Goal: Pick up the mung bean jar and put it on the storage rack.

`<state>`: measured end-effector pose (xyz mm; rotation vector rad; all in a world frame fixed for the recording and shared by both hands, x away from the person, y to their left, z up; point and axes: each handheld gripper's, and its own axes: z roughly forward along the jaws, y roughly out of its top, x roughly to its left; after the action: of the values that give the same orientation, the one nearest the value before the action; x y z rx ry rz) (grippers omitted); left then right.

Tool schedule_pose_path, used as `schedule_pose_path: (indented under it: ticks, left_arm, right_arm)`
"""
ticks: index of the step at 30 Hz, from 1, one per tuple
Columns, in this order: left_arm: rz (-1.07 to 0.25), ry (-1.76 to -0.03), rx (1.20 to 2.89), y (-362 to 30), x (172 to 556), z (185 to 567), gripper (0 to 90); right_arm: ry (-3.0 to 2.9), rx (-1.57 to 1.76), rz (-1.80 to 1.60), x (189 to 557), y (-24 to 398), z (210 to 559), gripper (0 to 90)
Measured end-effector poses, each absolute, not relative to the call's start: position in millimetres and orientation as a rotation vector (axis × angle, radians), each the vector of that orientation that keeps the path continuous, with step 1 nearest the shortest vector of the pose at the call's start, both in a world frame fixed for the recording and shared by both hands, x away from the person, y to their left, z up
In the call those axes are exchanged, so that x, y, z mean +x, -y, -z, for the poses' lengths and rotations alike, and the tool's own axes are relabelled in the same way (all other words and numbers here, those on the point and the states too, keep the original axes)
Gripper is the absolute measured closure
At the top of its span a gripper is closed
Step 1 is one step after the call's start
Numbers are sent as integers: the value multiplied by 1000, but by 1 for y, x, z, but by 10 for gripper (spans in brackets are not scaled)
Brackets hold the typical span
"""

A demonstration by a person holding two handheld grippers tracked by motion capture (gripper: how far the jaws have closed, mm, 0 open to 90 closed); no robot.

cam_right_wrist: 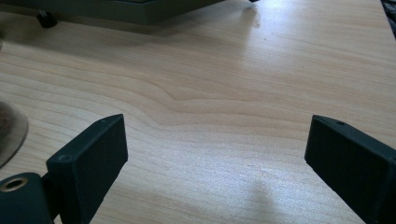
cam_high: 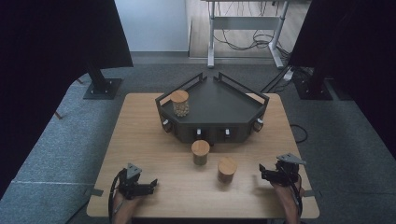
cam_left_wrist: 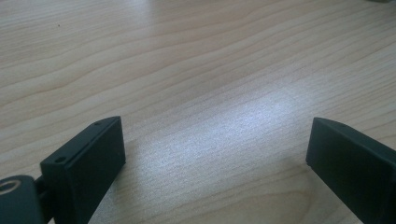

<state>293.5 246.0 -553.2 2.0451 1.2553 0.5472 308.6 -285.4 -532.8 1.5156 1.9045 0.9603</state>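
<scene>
Two glass jars with wooden lids stand on the wooden table (cam_high: 140, 140): one (cam_high: 200, 152) just in front of the dark tray, the other (cam_high: 227, 169) nearer me and a little to the right. A third jar (cam_high: 180, 102) stands on the left part of the dark angular tray (cam_high: 219, 100). My left gripper (cam_high: 152, 183) lies low at the front left, open, with bare wood between its jaws (cam_left_wrist: 215, 149). My right gripper (cam_high: 263, 171) is at the front right, open and empty (cam_right_wrist: 215, 144), pointing towards the nearer jar, whose blurred edge (cam_right_wrist: 9, 130) shows at the left.
The tray has raised rails and small knobs along its front wall (cam_right_wrist: 116, 9). Off the table are grey carpet, black stand bases (cam_high: 102, 87) at both sides, and a desk frame with cables (cam_high: 243, 42) behind.
</scene>
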Motion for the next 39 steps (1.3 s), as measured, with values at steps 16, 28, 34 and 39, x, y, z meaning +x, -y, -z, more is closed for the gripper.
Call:
schedule_pose_path:
  ticks: [16,28,34,39]
  left_arm:
    - [-560,-1259,2071,-244,295,554,14]
    - [-559,-1258,2071,-244,295,554,13]
    - [-558,-1255,2073,-244,295,554,13]
    - [-557,-1253,2073,-244,295,554,14]
  right_arm:
    - [-1918,1470,-976,298,267,516,48]
    - [-1899,1431,-1007,290,249,495,38]
    - [-1911,1409,-1017,288,234,487,34]
    - [-1918,1381,-1036,287,219,481,34]
